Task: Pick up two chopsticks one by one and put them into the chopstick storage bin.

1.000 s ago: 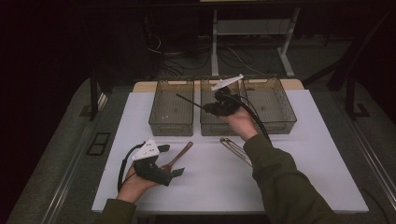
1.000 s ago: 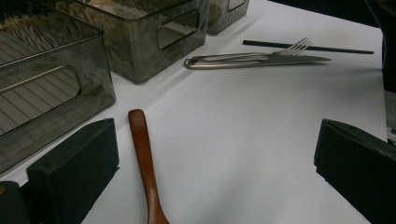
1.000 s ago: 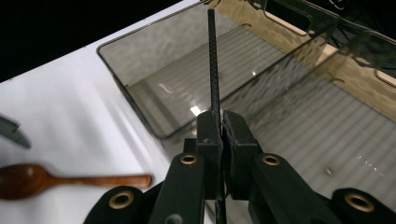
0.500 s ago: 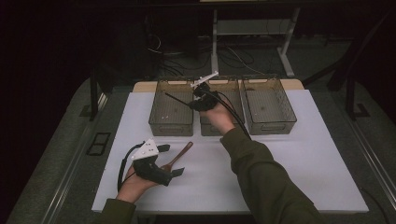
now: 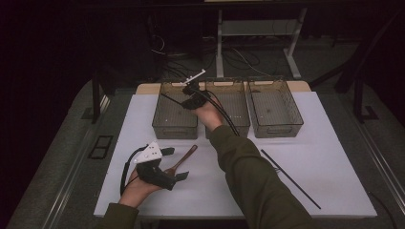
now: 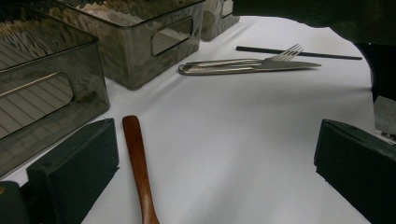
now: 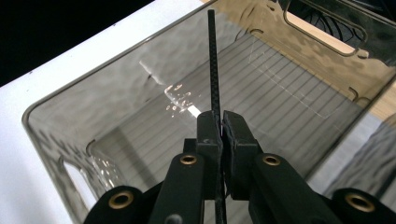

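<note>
My right gripper [image 5: 187, 98] hangs over the left of three clear grey bins [image 5: 162, 125], shut on a thin black chopstick [image 5: 168, 96] that sticks out to the left. In the right gripper view the jaws [image 7: 220, 126] pinch the chopstick [image 7: 213, 65] above that bin's ribbed floor [image 7: 261, 88]. My left gripper [image 5: 175, 163] rests open at the table's front left. A wooden spoon [image 5: 184, 156] lies between its jaws, and its handle [image 6: 137, 158] lies close to one jaw without being gripped.
A second black chopstick [image 5: 289, 178] lies on the white table at the right. A metal fork [image 6: 280, 53] and knife [image 6: 252, 68] lie beside the bins. The middle bin [image 5: 239, 125] and right bin [image 5: 277, 128] stand along the back.
My right gripper has carried the chopstick leftward, from above the middle and right bins to above the left bin. The left gripper has stayed where it was.
</note>
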The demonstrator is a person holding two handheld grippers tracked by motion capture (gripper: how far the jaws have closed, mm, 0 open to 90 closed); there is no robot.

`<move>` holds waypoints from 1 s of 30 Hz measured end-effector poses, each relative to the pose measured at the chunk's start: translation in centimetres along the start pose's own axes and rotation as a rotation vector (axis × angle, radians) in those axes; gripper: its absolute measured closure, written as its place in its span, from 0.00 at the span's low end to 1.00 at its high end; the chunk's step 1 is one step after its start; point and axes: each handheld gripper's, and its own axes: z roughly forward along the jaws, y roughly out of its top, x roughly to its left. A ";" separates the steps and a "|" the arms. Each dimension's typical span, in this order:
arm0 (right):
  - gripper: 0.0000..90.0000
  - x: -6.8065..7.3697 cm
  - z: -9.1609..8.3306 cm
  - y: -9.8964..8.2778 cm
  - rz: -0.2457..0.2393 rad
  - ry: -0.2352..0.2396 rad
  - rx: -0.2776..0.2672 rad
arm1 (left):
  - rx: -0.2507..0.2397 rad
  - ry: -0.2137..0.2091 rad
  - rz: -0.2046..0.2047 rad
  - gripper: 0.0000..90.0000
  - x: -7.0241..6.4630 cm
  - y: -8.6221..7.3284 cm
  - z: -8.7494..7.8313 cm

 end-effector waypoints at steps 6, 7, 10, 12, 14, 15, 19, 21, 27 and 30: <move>0.90 0.3 0.5 0.6 0.008 -0.012 -0.006 | -0.003 -0.003 0.001 0.00 0.0 0.0 0.0; 0.87 0.3 0.5 0.6 0.011 -0.015 -0.011 | -0.003 -0.003 0.000 0.00 0.0 0.0 0.0; 0.77 0.2 0.4 0.6 0.015 -0.016 -0.021 | -0.003 -0.003 0.004 0.00 0.0 0.1 0.0; 0.73 0.2 0.3 0.6 0.016 -0.008 -0.025 | -0.003 -0.004 0.005 0.00 0.0 0.1 0.0; 0.68 0.2 0.2 0.5 0.013 -0.012 -0.027 | 0.000 -0.004 0.005 0.00 0.0 0.1 0.0; 0.66 0.2 0.1 0.5 0.015 -0.009 -0.029 | 0.000 -0.004 0.005 0.00 -0.1 0.1 0.1; 0.58 0.1 -0.4 0.5 0.012 0.002 -0.044 | 0.002 -0.004 0.007 0.00 0.0 0.1 0.0; 0.56 0.0 -0.8 0.4 0.013 0.004 -0.055 | 0.001 -0.004 0.007 0.00 0.0 0.1 0.0; 0.50 -0.3 -1.8 0.0 0.005 0.039 -0.077 | 0.004 -0.002 0.007 0.00 0.0 0.0 0.1; 0.48 -0.4 -2.8 -0.7 -0.007 0.069 -0.084 | 0.005 -0.001 0.010 0.00 0.0 0.0 0.0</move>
